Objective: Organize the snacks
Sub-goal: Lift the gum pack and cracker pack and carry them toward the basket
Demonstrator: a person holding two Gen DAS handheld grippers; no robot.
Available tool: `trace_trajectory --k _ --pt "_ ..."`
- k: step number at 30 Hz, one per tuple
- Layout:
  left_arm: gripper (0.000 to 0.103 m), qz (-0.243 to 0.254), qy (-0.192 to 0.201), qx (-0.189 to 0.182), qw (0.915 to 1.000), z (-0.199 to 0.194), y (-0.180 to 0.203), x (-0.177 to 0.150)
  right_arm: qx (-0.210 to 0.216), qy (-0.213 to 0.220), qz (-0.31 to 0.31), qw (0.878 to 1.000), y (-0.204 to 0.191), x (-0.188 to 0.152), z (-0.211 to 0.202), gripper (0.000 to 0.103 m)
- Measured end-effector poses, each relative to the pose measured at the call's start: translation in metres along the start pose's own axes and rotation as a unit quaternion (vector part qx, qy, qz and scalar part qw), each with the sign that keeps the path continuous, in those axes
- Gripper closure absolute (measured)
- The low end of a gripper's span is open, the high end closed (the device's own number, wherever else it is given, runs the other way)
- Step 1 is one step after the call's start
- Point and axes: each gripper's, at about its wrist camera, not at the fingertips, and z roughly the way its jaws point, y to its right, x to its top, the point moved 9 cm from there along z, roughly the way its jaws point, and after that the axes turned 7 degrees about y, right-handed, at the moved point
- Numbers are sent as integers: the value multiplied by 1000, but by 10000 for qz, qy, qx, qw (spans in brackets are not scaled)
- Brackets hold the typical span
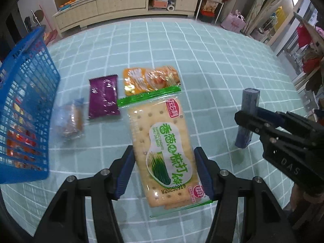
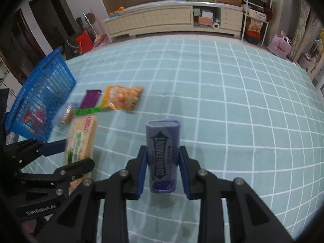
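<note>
Jaws clamped: I hold the cracker pack (image 1: 166,151) lengthwise in my left gripper (image 1: 165,174) (basket (image 1: 26,93) lies leftward), right gripper (image 2: 163,174) pinching the gum tin (image 2: 162,158).

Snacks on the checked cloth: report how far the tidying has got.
Done: some packets already lie in the blue basket. In hand: left gripper clamps the cracker pack; right gripper clamps the Doublemint tin. Left: purple packet, orange packet, clear-wrapped cake.
</note>
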Motion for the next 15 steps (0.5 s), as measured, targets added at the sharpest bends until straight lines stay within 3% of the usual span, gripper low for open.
trace_trajectory --k 15 --pt "47 78 1066 -288 9939 -123 -72 35 134 606 -322 9976 -95 52 -65 68"
